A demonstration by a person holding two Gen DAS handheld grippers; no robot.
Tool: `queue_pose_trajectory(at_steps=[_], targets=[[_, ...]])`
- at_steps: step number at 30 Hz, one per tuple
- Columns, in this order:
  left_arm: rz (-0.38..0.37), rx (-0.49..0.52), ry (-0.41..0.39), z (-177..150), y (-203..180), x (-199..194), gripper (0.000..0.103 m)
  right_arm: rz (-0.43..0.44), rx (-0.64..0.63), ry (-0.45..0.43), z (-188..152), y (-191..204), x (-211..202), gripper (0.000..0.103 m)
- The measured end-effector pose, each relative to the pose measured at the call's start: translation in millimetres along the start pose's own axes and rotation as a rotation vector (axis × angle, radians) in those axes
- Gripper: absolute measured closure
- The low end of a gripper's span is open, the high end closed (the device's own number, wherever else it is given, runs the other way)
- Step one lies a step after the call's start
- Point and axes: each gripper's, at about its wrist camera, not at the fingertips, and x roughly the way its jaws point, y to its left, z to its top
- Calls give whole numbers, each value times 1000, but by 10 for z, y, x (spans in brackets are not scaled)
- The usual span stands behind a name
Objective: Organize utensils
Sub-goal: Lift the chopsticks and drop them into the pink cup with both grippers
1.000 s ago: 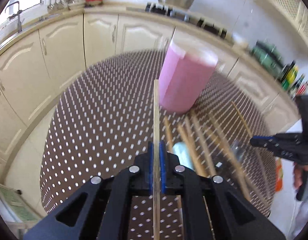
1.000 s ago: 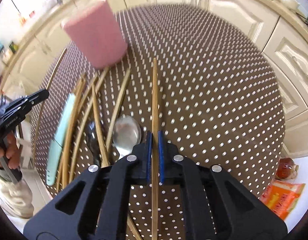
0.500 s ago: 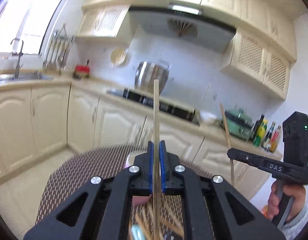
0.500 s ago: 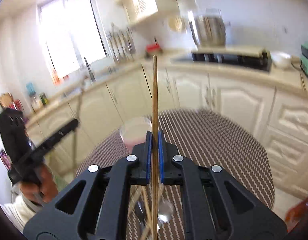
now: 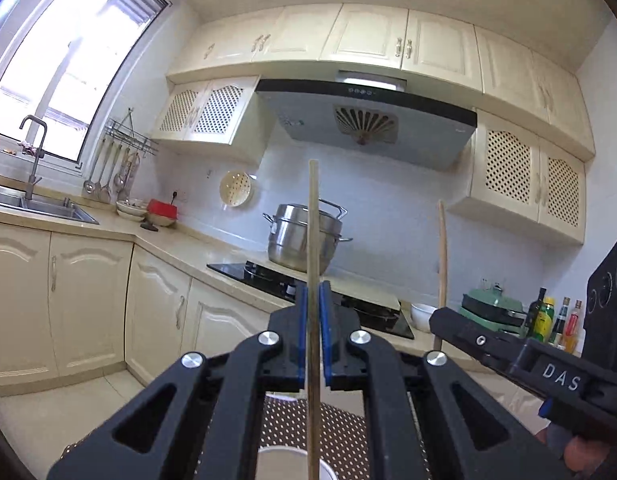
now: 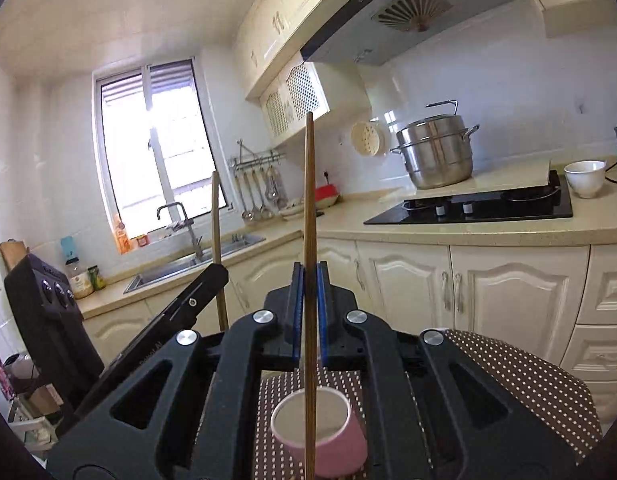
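Observation:
My left gripper (image 5: 313,336) is shut on a pale wooden chopstick (image 5: 313,240) and holds it upright. My right gripper (image 6: 308,312) is shut on a darker wooden chopstick (image 6: 309,200), also upright. The pink cup (image 6: 320,436) stands on the dotted brown table (image 6: 520,376) below the right gripper, its white inside showing; the chopstick's lower end lies over its opening. The cup's rim (image 5: 292,462) shows at the bottom of the left wrist view. Each gripper shows in the other's view: the right one (image 5: 488,340) with its chopstick (image 5: 441,264), the left one (image 6: 188,304) with its chopstick (image 6: 216,248).
Kitchen counter with a black hob (image 6: 476,206), a steel steamer pot (image 6: 436,152) and a white bowl (image 6: 584,178) lies behind the table. A sink with tap (image 5: 32,196) is at the left. Bottles (image 5: 552,320) stand at the right.
Both grippers have swung up from pointing down at the table to near level, each lifting its chopstick upright above the pink cup. The other utensils on the table have dropped out of view.

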Motion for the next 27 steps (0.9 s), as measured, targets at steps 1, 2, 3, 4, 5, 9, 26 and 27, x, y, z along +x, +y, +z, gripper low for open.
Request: queue_pose_trajectory(at_steps=[1,2,3,4,5,9,26,27], targets=[[7,-2,-13,-6,21,31,97,-8,9,-11,1,-21,45,96],[9,-6,-20,-11,33,68,97,-13,17,-23,-19,-36,58,96],[12,-6,-25,-26,42,116,97,-12,24,-27,-22,-50,93,96],[17,-6,-29,-36,48,155,97,-17,29,-30,-32,-60,134,96],[19,-4,-31,-52,69,176,97,-23,27,-33,-55,-55,157,96],[31,-3,-26,-122,94,291,97,-29,14,-29,-142,-39,265,96],[48,110,89,-390,164,31,69,-41,-12,46,-425,6,197,96],[60,125,96,-377,155,1,68,-43,-15,49,-431,16,184,96]])
